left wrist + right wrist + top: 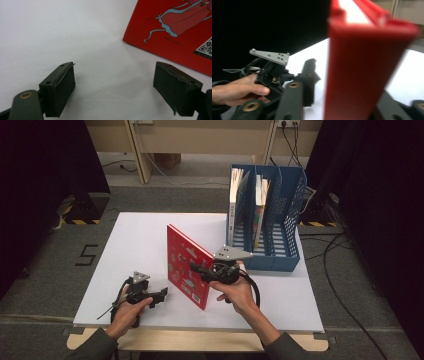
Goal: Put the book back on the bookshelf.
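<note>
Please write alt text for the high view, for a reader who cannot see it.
The right gripper holds a red book upright on a white table. The left gripper rests open beside it; a blue file rack with books stands behind.

left gripper (161,296): held low near the table's near-left edge, jaws pointed right, spread wide, nothing between the pads.
left hand (131,312): wrapped round the grip, forearm entering from the bottom.
right gripper (196,268): held raised at centre, jaws pointed left, clamped.
right hand (234,290): gripped from below, wrist bent.
</note>
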The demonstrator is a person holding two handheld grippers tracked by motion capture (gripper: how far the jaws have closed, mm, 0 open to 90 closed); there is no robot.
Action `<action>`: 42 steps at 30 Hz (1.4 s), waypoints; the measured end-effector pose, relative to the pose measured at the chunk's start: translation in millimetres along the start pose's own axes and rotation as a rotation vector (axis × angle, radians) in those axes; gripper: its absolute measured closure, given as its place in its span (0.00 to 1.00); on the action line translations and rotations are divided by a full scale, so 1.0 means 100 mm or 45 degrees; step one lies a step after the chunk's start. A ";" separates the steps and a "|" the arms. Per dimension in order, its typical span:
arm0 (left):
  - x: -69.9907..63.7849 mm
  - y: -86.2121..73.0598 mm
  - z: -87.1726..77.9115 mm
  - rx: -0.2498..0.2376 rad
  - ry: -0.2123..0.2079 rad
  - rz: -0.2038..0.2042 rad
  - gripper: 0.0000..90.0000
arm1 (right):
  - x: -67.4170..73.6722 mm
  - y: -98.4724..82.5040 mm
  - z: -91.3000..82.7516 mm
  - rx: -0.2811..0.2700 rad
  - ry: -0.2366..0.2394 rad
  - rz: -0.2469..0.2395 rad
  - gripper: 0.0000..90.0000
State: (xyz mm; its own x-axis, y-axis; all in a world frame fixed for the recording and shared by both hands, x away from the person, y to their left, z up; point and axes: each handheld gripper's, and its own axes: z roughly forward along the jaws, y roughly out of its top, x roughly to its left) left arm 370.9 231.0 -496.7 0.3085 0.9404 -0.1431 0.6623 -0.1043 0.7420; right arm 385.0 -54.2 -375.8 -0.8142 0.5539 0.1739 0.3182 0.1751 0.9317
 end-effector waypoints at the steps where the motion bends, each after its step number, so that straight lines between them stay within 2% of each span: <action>1: 0.01 0.00 0.00 0.005 -0.004 0.000 0.19 | -0.01 -0.01 0.01 -0.006 0.001 0.004 0.81; 6: 0.06 0.01 0.00 -0.005 0.013 -0.005 0.19 | -0.03 -0.03 0.02 -0.031 0.006 0.030 0.84; 10: 0.10 0.03 0.00 -0.017 0.056 0.037 0.19 | -0.05 -0.04 0.01 -0.047 0.002 0.070 0.85; 11: 0.11 0.03 0.00 -0.010 0.057 0.032 0.19 | -0.06 -0.04 0.01 -0.051 0.003 0.077 0.85; 14: 0.14 0.02 0.00 0.004 0.055 0.027 0.19 | -0.12 -0.06 0.01 -0.072 0.019 0.150 0.85; 16: 0.14 0.03 0.00 0.004 0.047 0.015 0.19 | -0.21 -0.08 -0.01 -0.112 0.051 0.268 0.86; 18: 0.15 0.03 0.00 0.002 0.046 0.012 0.19 | -0.27 -0.08 -0.04 -0.139 0.073 0.339 0.86; 20: 0.17 0.03 0.01 0.005 0.046 0.007 0.19 | -0.31 -0.07 -0.07 -0.156 0.071 0.358 0.87; 23: 0.19 0.03 0.01 0.006 0.047 0.000 0.19 | -0.37 -0.08 -0.12 -0.170 0.081 0.437 0.86; 26: 0.18 0.03 0.00 0.006 0.052 0.001 0.19 | -0.41 -0.06 -0.19 -0.186 0.081 0.467 0.86; 30: 0.18 0.03 -0.01 0.005 0.039 0.000 0.18 | -0.47 -0.04 -0.35 -0.209 0.057 0.495 0.85; 33: 0.20 0.03 0.00 0.001 0.031 -0.030 0.18 | -0.50 -0.03 -0.50 -0.225 0.041 0.518 0.85; 37: 0.25 0.04 -0.02 -0.006 0.040 -0.051 0.18 | -0.54 -0.03 -0.75 -0.285 0.023 0.561 0.85; 38: 0.26 0.04 -0.02 -0.011 0.047 -0.059 0.18 | -0.55 -0.03 -0.82 -0.305 0.013 0.562 0.85; 40: 0.29 0.05 -0.02 -0.018 0.070 -0.045 0.18 | -0.57 -0.01 -0.97 -0.340 -0.006 0.562 0.85; 42: 0.31 0.05 -0.02 -0.014 0.123 -0.002 0.18 | -0.59 0.01 -1.13 -0.380 -0.027 0.561 0.85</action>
State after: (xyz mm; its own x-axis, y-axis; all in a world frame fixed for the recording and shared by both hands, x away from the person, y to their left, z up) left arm 382.0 260.2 -496.1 0.2396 0.9675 -0.0811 0.6551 -0.0995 0.7490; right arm 378.9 -178.6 -349.7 -0.6234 0.5396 0.5659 0.4732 -0.3157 0.8224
